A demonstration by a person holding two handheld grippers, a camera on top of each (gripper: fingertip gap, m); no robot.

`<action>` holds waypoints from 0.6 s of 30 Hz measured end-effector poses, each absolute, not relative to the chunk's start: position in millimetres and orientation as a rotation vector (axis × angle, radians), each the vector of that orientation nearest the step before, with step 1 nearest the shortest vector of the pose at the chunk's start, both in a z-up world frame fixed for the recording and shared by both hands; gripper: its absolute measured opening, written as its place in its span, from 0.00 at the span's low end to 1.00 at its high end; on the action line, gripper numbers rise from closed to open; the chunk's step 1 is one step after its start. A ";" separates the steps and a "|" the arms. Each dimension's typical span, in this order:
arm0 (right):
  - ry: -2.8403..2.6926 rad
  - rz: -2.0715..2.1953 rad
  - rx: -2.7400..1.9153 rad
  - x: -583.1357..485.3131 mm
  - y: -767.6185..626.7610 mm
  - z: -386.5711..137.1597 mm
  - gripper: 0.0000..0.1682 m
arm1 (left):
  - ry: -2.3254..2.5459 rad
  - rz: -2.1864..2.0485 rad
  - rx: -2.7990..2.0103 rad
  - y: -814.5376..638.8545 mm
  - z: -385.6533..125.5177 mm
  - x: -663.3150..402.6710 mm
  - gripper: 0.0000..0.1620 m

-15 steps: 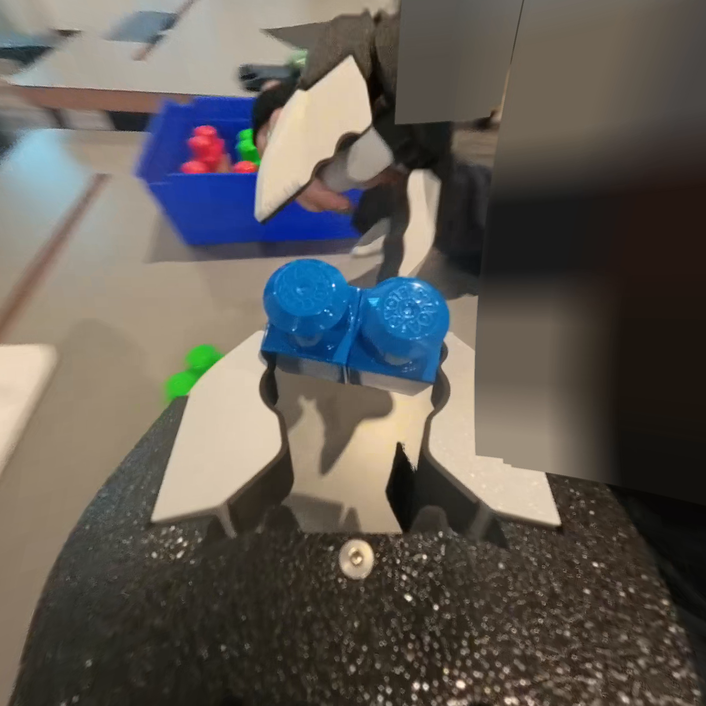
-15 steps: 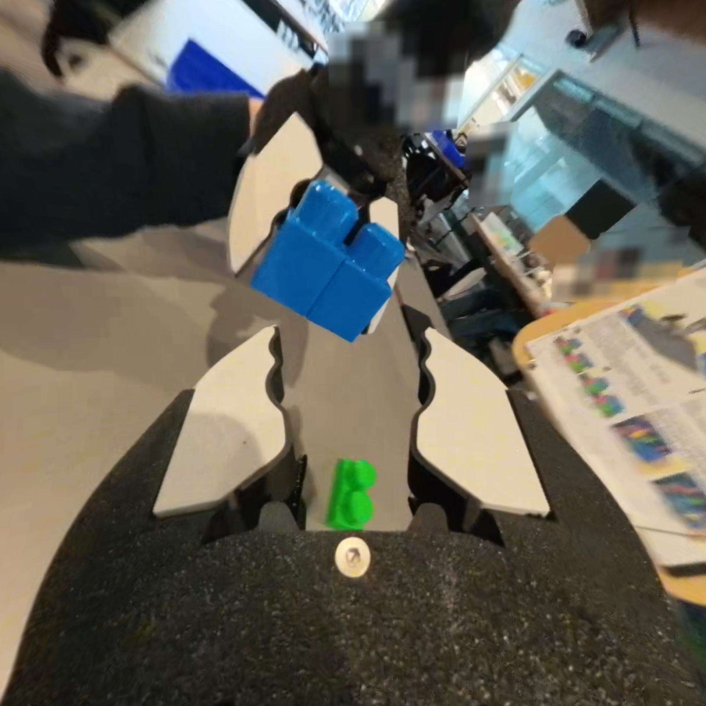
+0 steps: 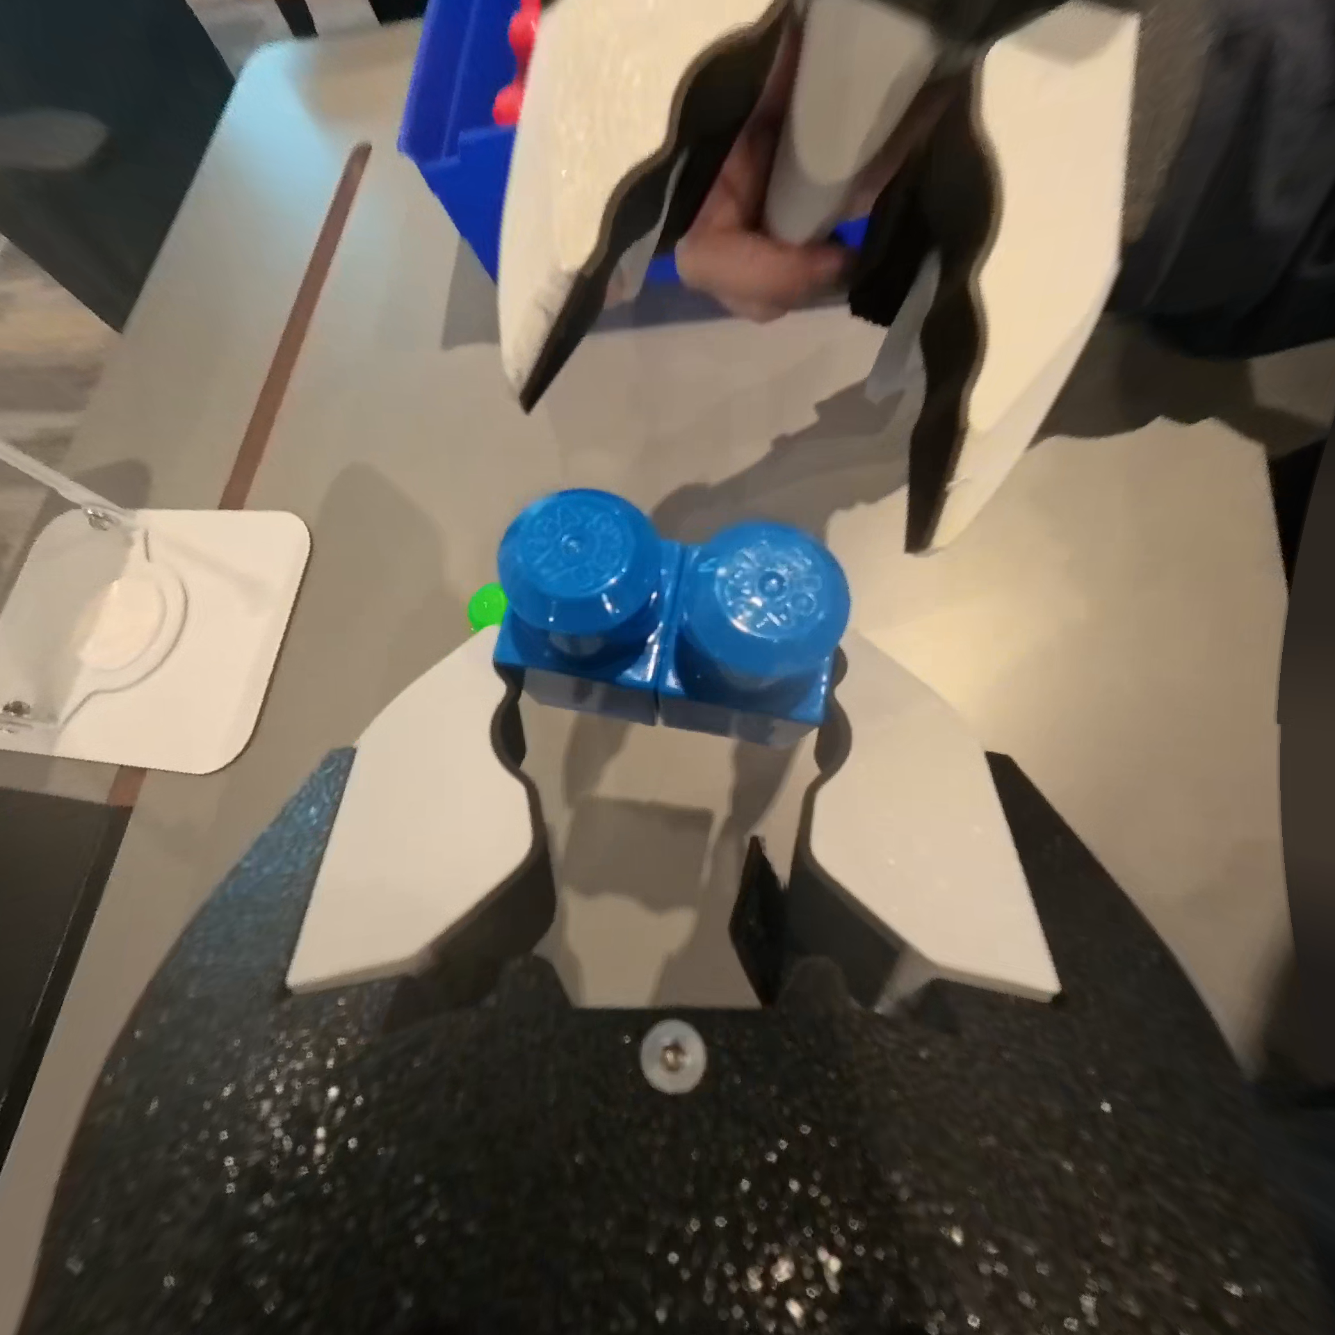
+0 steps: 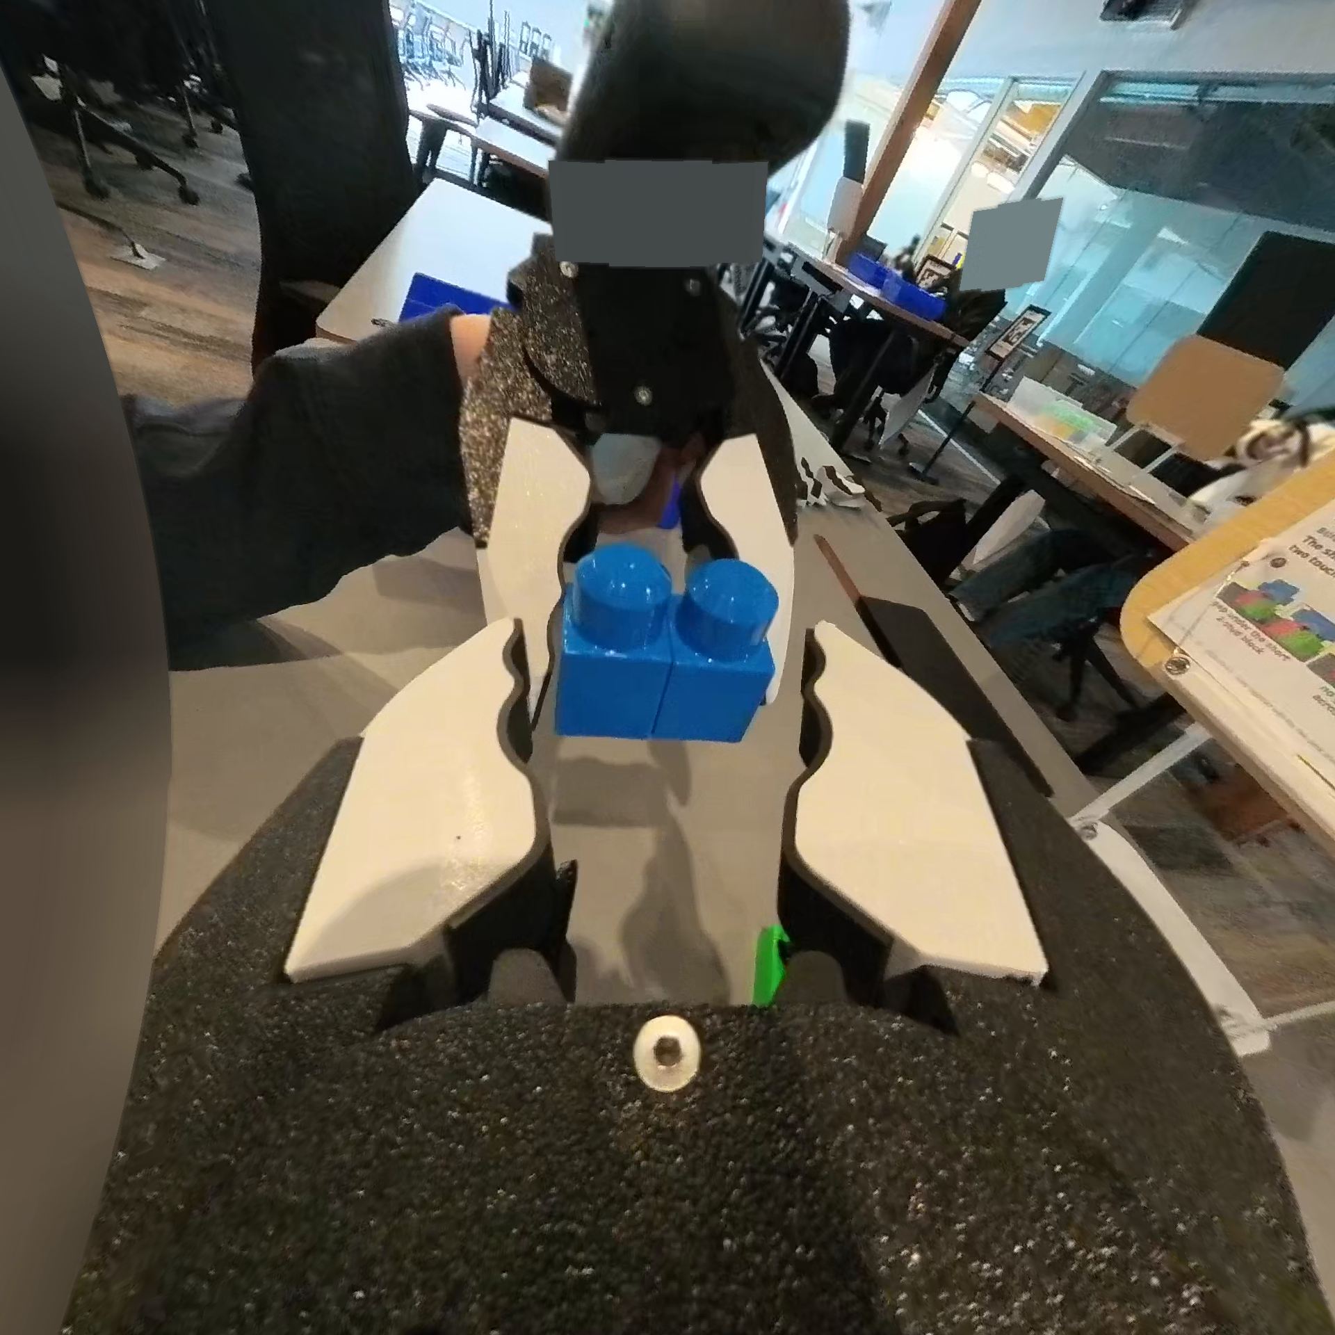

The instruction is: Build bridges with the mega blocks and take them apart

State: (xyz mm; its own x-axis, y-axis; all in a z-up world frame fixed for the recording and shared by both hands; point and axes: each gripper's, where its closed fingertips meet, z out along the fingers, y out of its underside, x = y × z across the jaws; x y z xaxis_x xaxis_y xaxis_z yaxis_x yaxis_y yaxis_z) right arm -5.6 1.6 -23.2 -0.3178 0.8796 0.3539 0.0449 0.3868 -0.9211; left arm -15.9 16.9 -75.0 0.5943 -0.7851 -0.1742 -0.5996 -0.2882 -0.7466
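Between the left claw (image 3: 668, 675) tips, a clamped blue block (image 3: 668, 625); right claw (image 4: 661, 643) spread, empty; blue bin (image 3: 462, 144) only leftward.

The left gripper (image 4: 657, 628) clamps a blue two-stud block (image 4: 661, 661) — studs up. The right gripper (image 4: 661, 643) faces it, fingers spread — a green block (image 4: 769, 975) lies below.

Blue block (image 3: 672, 628) (green block (image 3: 486, 604))

Blue block (image 4: 661, 654) fills gap ahead; right hand-held gripper (image 4: 661, 636) fingers parted.
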 end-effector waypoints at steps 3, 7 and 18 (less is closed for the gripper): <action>-1.676 1.050 -0.823 -5.7 2.1 -24.1 0.43 | 1.119 -0.259 -2.023 18.7 -79.8 -14.2 0.49; -1.668 1.050 -0.832 -5.5 4.7 -23.8 0.43 | 1.136 -0.245 -2.018 20.3 -81.0 -10.8 0.49; -1.628 1.068 -0.861 -3.1 14.5 -20.2 0.49 | 1.107 -0.270 -1.952 21.0 -71.0 -13.0 0.49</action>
State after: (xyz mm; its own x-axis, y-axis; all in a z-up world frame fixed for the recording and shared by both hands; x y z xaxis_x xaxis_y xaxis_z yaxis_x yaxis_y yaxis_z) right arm -3.1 14.5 -20.2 -0.2792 0.8985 0.3387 0.0471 0.3651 -0.9298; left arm -13.0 21.0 -71.0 0.5840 -0.7844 -0.2092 -0.6002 -0.2437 -0.7618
